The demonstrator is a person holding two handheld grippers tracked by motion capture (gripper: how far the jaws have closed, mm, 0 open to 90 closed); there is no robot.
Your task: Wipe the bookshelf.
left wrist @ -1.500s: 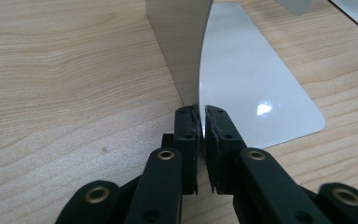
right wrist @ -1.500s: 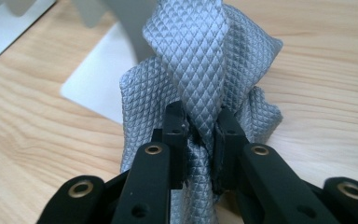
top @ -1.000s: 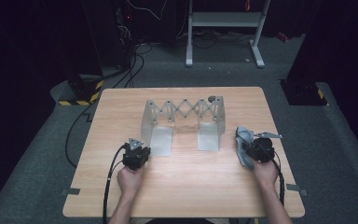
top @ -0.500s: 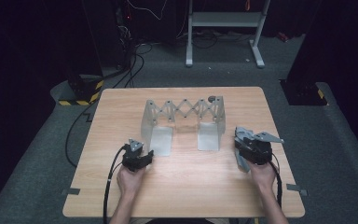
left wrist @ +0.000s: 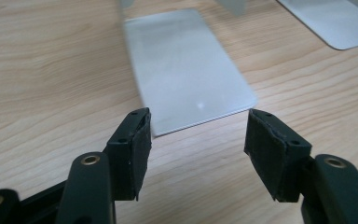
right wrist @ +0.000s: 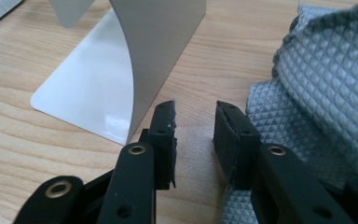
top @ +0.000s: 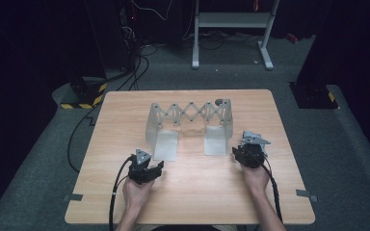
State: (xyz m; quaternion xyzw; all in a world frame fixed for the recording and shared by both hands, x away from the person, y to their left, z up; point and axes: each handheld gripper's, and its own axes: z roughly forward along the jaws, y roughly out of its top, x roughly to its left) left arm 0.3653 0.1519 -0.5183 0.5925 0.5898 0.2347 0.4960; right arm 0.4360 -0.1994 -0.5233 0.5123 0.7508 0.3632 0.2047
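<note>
Looking down on a wooden table (top: 188, 192) with a metal expanding rack (top: 190, 115) standing at its middle, scissor lattice stretched between two upright end plates, each plate curving down into a flat foot lying on the wood toward the person. Holding nothing between those ends, just bare table showing through the gap. Hovering low just short of the rack's left foot (left wrist: 186, 70), the left gripper (left wrist: 196, 140) pointing straight at that foot's near edge, jaws standing wide apart, roughly as wide as the foot itself, gripping nothing, pads hanging over bare wood. Sitting in the person's left hand (top: 137, 190) in the high view, that same left gripper (top: 147, 169) trailing its cable off the near edge of the table. Over on the other side, the right gripper (right wrist: 195, 128) angling in just beside the rack's right end plate (right wrist: 158, 51), jaws partly open with a narrow gap between them, nothing caught in that gap, only table grain showing through. Lying crumpled against the outer jaw, a grey quilted cloth (right wrist: 321, 84), touching or nearly touching the jaw's side but not pinched. Showing in the high view too, the right gripper (top: 248, 153) just right of the rack's right foot (top: 217, 142), with the cloth (top: 264, 145) peeking out at its outer side
</note>
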